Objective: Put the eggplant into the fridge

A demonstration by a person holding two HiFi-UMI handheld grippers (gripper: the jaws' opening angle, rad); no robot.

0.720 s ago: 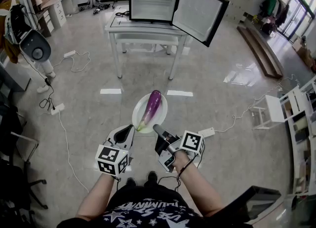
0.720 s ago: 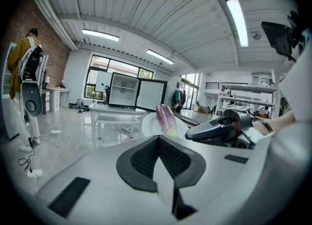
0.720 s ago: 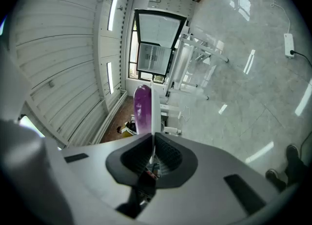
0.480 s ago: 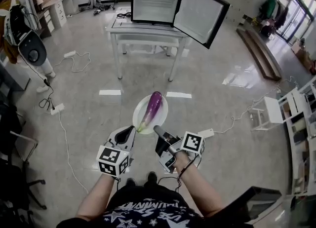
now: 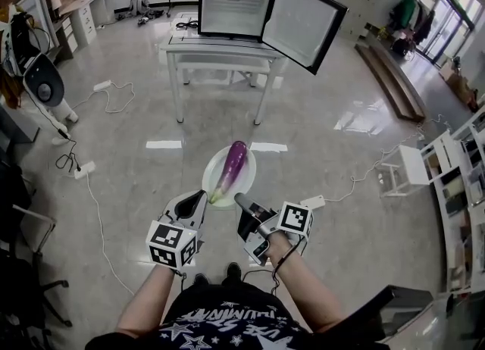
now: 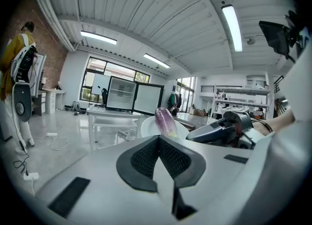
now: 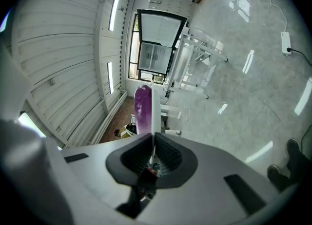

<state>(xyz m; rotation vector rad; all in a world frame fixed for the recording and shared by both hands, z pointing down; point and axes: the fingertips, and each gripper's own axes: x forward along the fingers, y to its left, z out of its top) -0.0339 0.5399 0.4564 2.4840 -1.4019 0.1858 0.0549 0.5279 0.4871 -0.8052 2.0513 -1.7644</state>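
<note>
Left of the plate (image 5: 246, 176), the left gripper (image 5: 198, 198) was clenched on nothing, its tip just beside the plate's near rim. On the plate lay the eggplant (image 5: 231, 168): long, glossy purple, with its pale green stem end at the near rim. The right gripper (image 5: 238, 198) was clamped on the plate's near edge. Beyond the plate, the fridge (image 5: 231, 0) stood open on a table (image 5: 220, 44).
</note>
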